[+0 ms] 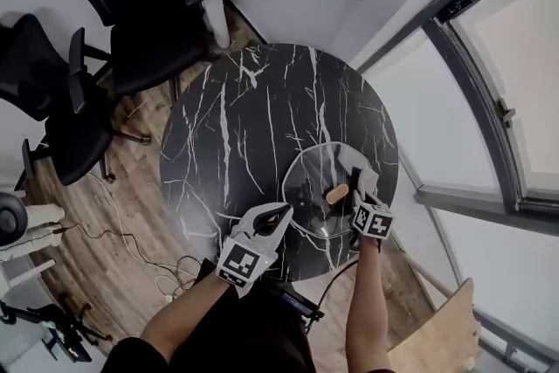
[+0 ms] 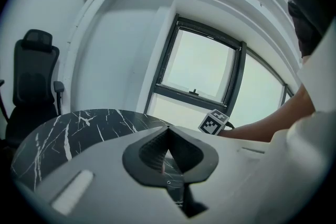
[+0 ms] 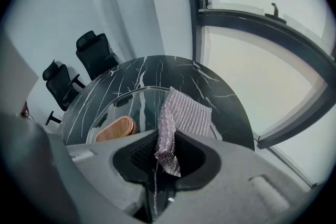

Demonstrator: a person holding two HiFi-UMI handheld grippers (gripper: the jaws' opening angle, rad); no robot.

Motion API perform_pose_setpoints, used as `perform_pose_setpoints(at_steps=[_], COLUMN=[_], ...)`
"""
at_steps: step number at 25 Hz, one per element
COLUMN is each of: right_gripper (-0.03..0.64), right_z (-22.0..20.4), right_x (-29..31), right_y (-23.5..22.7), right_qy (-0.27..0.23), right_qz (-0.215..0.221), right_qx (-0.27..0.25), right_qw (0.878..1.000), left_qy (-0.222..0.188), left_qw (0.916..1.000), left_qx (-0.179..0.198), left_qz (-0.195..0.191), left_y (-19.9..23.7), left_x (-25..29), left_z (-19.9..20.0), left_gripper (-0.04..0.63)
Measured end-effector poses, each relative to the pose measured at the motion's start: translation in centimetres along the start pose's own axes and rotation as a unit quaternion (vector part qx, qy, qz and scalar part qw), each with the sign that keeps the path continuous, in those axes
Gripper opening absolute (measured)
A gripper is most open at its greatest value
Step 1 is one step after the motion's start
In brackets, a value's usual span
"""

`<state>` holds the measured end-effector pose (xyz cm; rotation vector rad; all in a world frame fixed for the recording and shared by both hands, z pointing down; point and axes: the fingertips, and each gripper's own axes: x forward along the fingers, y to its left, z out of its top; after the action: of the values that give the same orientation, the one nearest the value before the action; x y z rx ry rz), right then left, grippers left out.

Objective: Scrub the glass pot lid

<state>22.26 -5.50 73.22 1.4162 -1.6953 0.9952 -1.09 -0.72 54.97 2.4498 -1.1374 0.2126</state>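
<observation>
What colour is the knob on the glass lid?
The knob is tan wood, clearest in the right gripper view.

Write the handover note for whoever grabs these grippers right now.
Left gripper: shut, nothing seen in it, tips by the rim of the lid.
Right gripper: shut on the scrub pad, which is over the lid beside its knob.
Lid lies knob up on the table.
Done: pad in grip and at the lid; how much scrubbing is done cannot be told.
Left: scrub the glass.
</observation>
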Motion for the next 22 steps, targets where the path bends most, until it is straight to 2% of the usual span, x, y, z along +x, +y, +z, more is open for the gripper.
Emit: perform_pose_setpoints(at_steps=[5,12,22], right_gripper=[0.075,0.077,0.078], right_z=[1.8,3.9,6.1], right_x=[0.4,2.0,3.7], right_y=[0.2,2.5,5.1], right_qy=[0.012,0.031,0.052], right_qz=[0.002,0.040,0.085], right_qx=[-0.037,-0.092,-0.141], right_qw=[0.999,0.994,0.985], left_qy=[-0.001,-0.002,-0.001], left_qw=[1.0000,0.9999,0.9997], left_qx=[0.000,-0.004,-0.008], left_qz=[0.005,0.015,0.025], left_y=[0.5,1.6,3.1], left_x=[-0.2,-0.6,-1.4], left_z=[0.2,0.3,0.2], left_gripper=[0.002,0.002,0.002])
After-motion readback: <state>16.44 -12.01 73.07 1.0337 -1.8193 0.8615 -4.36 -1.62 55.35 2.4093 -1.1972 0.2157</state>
